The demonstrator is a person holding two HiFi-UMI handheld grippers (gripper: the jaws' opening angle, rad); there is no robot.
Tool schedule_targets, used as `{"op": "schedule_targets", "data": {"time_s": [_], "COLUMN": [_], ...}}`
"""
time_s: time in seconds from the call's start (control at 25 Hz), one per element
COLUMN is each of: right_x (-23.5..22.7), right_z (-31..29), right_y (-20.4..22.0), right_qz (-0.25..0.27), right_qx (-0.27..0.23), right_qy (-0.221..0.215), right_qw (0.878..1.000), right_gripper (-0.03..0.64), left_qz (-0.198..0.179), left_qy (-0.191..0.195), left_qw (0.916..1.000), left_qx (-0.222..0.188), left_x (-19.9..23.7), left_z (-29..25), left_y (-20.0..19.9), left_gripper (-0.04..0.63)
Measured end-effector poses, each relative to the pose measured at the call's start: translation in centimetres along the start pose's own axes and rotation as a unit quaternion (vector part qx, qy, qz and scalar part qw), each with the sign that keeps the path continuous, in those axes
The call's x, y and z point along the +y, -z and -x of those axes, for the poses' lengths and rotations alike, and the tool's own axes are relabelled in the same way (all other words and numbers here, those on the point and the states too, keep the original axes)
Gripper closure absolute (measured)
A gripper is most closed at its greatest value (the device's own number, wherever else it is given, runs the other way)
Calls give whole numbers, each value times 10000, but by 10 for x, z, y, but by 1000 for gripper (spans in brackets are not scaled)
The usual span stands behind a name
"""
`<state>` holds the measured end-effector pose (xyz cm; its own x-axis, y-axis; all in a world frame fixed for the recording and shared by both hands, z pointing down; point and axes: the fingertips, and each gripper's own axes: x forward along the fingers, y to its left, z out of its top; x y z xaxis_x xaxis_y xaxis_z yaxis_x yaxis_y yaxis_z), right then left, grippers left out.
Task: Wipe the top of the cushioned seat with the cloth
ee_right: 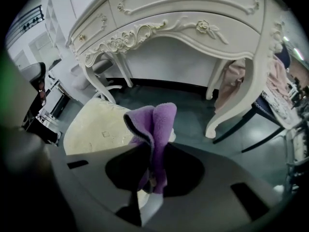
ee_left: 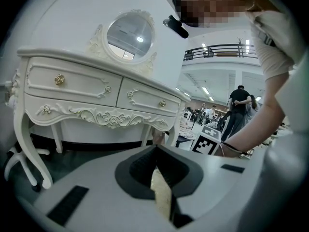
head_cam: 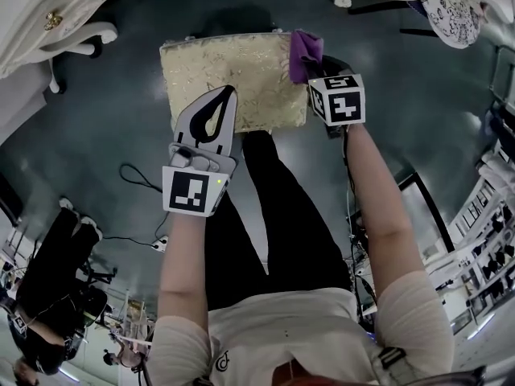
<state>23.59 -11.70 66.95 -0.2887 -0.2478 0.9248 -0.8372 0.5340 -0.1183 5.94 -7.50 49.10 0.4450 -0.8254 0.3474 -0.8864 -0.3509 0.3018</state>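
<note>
In the head view I am looking down on the cushioned seat (head_cam: 233, 79), which is standing on the dark floor (head_cam: 96, 127) in front of my legs. Its top is pale gold with a woven pattern. My right hand-held gripper (head_cam: 312, 64) is reaching to the far right corner of the seat and is gripping the purple cloth (head_cam: 304, 53). The cloth is lying over that corner, but I cannot tell if it is pressing on the fabric. My left hand-held gripper (head_cam: 228, 95) is hovering over the near part of the seat, a little left of the middle. Its jaws are meeting at the tips and are carrying nothing.

In the left gripper view the left hand-held gripper (ee_left: 155, 149) is clenched and empty. The two dark pads are touching at the tip, and through the narrow slit behind them a strip of the gold seat (ee_left: 161, 197) is showing. Beyond the jaws a white carved dressing table (ee_left: 96, 91) with a round mirror (ee_left: 130, 35) is standing.

In the right gripper view the right hand-held gripper (ee_right: 153, 149) is clamping the cloth (ee_right: 155, 127) between its jaws. The cloth is folded and is standing up out of them. The seat (ee_right: 94, 127) is lying just left of and below the cloth. Behind it the curved legs of the dressing table (ee_right: 183, 28) are standing on the floor.
</note>
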Motion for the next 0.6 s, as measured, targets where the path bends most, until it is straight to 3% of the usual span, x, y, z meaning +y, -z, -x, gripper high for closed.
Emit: {"op": "schedule_targets", "data": {"time_s": [0.28, 0.6], "right_x": [21, 158], "right_z": [29, 27], "right_y": [-8, -14], "right_qz": [-121, -69], "right_qx": [-196, -382], "right_qy": [85, -619], "right_qw": [9997, 9973], "right_gripper": [537, 536], "left_qz": [-94, -319], "left_qy": [11, 4], "left_qw": [9998, 9993], "left_qx": [169, 181], "left_x": [12, 63], "left_z": [33, 93], "left_y": [3, -5], "left_gripper": [581, 581]}}
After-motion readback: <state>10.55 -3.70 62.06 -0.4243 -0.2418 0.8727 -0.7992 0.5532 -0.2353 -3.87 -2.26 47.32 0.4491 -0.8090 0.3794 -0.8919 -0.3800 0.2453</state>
